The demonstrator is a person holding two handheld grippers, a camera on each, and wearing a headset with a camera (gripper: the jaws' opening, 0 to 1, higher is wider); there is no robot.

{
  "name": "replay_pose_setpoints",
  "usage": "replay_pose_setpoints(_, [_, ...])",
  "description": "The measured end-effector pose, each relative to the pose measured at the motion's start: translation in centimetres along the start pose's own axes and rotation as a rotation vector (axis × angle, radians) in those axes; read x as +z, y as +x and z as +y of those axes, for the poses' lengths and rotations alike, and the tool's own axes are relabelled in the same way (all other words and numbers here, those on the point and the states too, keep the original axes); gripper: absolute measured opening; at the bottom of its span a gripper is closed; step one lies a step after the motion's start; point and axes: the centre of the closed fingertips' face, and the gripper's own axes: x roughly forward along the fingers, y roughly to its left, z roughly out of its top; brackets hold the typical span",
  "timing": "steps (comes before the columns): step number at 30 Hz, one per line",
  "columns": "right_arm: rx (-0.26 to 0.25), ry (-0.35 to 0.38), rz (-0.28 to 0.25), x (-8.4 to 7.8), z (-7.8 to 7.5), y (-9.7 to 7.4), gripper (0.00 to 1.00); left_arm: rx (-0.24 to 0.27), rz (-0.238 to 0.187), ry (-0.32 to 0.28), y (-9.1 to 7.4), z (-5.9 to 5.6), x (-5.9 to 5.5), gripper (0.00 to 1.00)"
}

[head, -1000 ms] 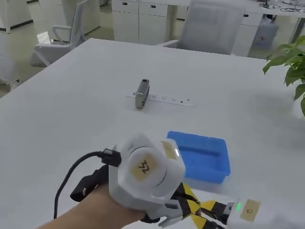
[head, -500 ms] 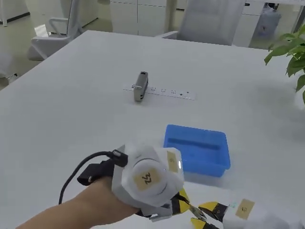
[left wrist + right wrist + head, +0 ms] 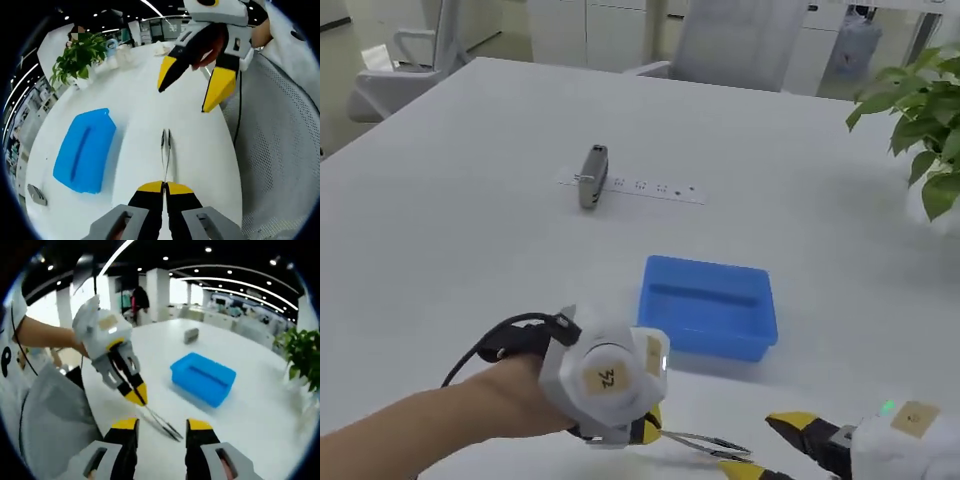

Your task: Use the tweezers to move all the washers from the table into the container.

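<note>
— At the near edge of the tabletop (image 3: 470, 200), what holds the tweezers (image 3: 705, 440)?
— That is the left gripper (image 3: 650, 432). Its own view records what the head view hides behind the gripper's body. The fingers (image 3: 150, 192) are pressed together on the rear end of the tweezers. The tips are closed and point to 12 o'clock, toward the right gripper (image 3: 185, 97).
— And the right?
— Its fingers are spread and grip nothing. The right gripper view places the tweezer tips between them; whether they touch cannot be told.
— Container?
— The blue container (image 3: 708, 305) stands on the tabletop at 12 o'clock from the tweezers in the head view, apart from both grippers.
— Any writing?
— There is a zigzag mark on the left gripper's round tan label. The right gripper's tan sticker is illegible. A power strip (image 3: 640, 186) lies at 11 o'clock from the container, with markings too small to read.
</note>
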Motion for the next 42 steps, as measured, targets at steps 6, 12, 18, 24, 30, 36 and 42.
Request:
replay_pose_setpoints(6, [-0.035, 0.077, -0.039, 0.3, -0.9, -1.5, 0.38, 0.003, 0.051, -0.057, 1.2, -0.1, -1.7, 0.00])
replay_pose_setpoints(12, [-0.033, 0.147, -0.060, 0.3, -1.2, -1.9, 0.39, 0.003, 0.057, -0.127, 1.5, 0.0, -2.2, 0.01])
replay_pose_setpoints(18, [-0.121, 0.127, -0.041, 0.0, -2.7, -2.4, 0.47, 0.092, 0.061, -0.288, -0.1, 0.6, -2.7, 0.28])
replay_pose_setpoints(24, [-0.110, 0.220, -0.052, -0.2, -2.9, -2.4, 0.56, 0.200, -0.012, -0.524, -3.0, 0.3, -3.3, 0.61])
replay_pose_setpoints(30, [-0.152, 0.227, -0.042, -0.5, -3.9, -2.5, 0.69, 0.347, -0.152, -0.767, -7.1, 0.6, -3.0, 0.86])
replay_pose_setpoints(36, [-0.182, 0.236, -0.059, 0.0, -4.7, -2.5, 0.83, 0.549, -0.216, -0.830, -11.7, 1.4, -3.4, 0.99])
replay_pose_setpoints(42, [-0.211, 0.237, -0.076, 0.2, -5.3, -2.8, 0.90, 0.639, -0.259, -0.855, -14.4, 1.5, -3.5, 0.99])
